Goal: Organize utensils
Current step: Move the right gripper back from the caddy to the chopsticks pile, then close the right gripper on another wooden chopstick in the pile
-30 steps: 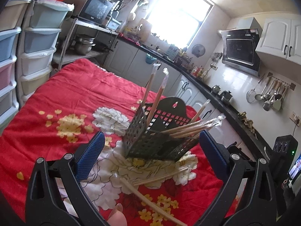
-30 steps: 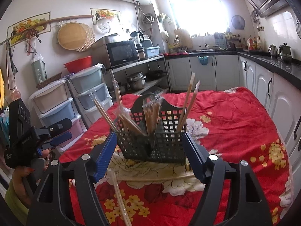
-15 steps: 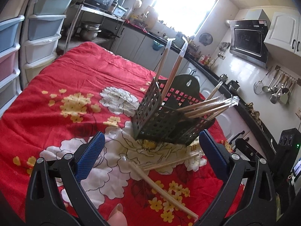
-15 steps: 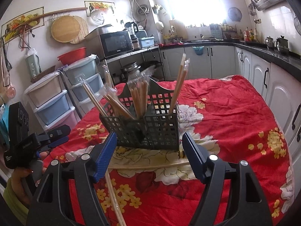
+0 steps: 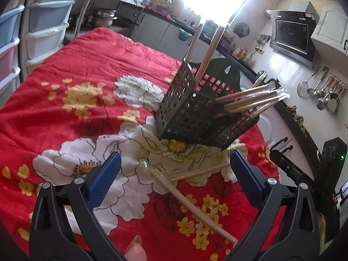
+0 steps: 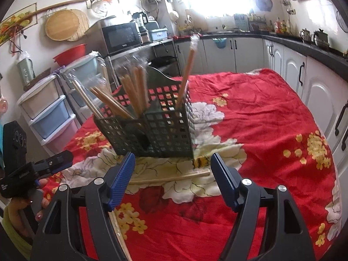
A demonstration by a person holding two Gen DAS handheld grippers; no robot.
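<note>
Basket [image 5: 191, 117]: dark, perforated, upright on the red floral cloth [image 5: 87, 65], several wrapped chopsticks [image 5: 250, 102] standing in it. Two loose chopstick pairs [image 5: 191, 204] lie crossed on the cloth just in front of the basket. Left gripper [image 5: 174, 180]: jaws apart, empty, above the loose pairs. Right gripper [image 6: 171, 174]: jaws apart, empty, just in front of the basket.

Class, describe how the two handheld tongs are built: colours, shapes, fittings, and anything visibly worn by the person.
Both the left tongs and right tongs have black, triangular open-frame arms with silver round pivot bolts and ribbed blue pads. The left tool's boxy black body carries small white lettering. A yellow-green sleeve shows at the wrist.
</note>
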